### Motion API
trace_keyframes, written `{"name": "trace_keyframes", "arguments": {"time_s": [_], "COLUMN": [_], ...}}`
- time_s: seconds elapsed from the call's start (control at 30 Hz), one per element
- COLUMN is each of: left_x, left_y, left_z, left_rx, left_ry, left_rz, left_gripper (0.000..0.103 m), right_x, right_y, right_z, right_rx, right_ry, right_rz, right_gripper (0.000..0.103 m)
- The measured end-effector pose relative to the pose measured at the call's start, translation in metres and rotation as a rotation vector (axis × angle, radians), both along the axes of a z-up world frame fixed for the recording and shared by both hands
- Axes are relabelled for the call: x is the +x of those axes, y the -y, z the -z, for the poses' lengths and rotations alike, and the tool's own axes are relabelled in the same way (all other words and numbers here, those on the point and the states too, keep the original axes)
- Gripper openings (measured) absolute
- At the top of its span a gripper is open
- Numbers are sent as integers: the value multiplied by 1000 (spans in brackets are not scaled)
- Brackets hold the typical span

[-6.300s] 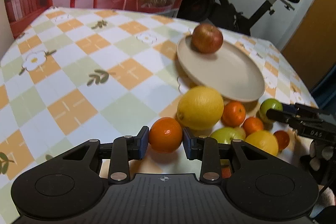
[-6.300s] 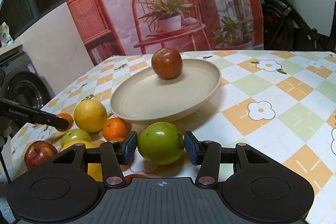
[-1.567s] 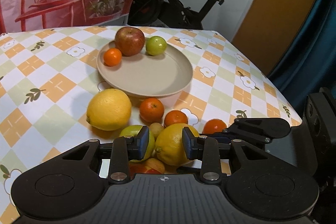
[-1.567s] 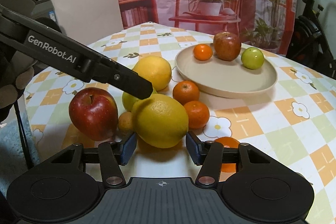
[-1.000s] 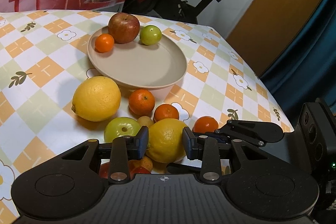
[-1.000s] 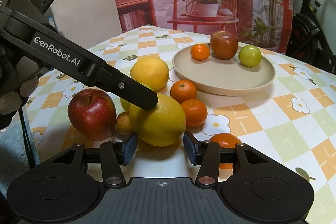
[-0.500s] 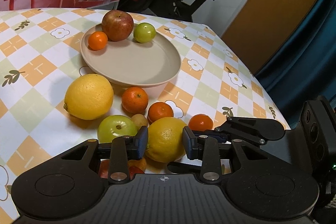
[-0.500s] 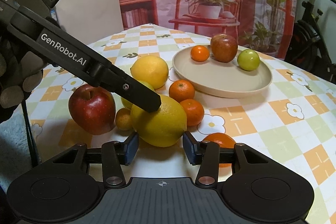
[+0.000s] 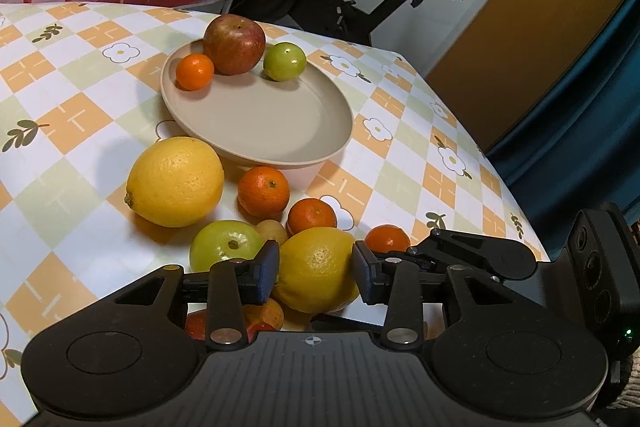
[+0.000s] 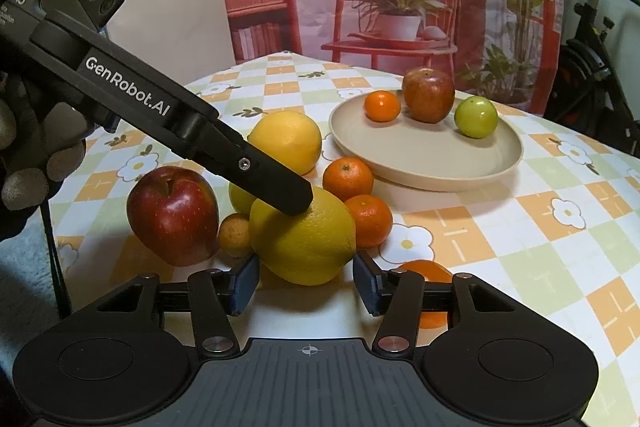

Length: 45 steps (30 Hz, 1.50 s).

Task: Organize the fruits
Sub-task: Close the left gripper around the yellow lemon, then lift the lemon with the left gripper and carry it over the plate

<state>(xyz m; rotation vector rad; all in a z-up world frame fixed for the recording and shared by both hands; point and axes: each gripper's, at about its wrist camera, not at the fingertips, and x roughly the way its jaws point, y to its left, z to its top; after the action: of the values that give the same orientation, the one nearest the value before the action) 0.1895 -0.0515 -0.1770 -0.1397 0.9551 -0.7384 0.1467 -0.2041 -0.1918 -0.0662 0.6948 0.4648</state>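
Left gripper (image 9: 315,270) jaws just widened, straddling lemon (image 9: 316,269); right gripper (image 10: 306,281) fingers widened, apart before it.

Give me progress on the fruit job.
Done: mandarin, red apple and green fruit sit on the plate. In hand: left gripper and right gripper flank one lemon, jaws just opening, grip unclear. Left: that lemon and the loose fruit on the table.

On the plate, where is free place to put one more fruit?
The plate is bare in its near half; its far rim holds a tangerine, a red apple and a small green fruit. The tablecloth just before it is crowded with fruit.
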Motion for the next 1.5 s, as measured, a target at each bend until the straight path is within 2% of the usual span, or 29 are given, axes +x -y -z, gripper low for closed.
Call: {"name": "trace_keyframes", "arguments": {"time_s": [0.2,0.73,1.2,1.5], "left_x": [4,35,60,85], "left_y": [-4,2,13,47], "left_z": [-14,-51,-49,-45], "left_rx": [-43,-42,-22,-5], "left_ry": [22,116,109,128], "left_rz": [-16,-38,-30,8], "left_gripper": [42,42,42,42], "right_x": [3,45,72,91], "right_y": [7,12,20,49], "right_z": [-15,-46,-43,-38], "right_rx": [39,29,12,19], "right_ry": [37,94,75,63], "right_rz": [10,-13,-17,43], "right_gripper": [47,47,47,47]}}
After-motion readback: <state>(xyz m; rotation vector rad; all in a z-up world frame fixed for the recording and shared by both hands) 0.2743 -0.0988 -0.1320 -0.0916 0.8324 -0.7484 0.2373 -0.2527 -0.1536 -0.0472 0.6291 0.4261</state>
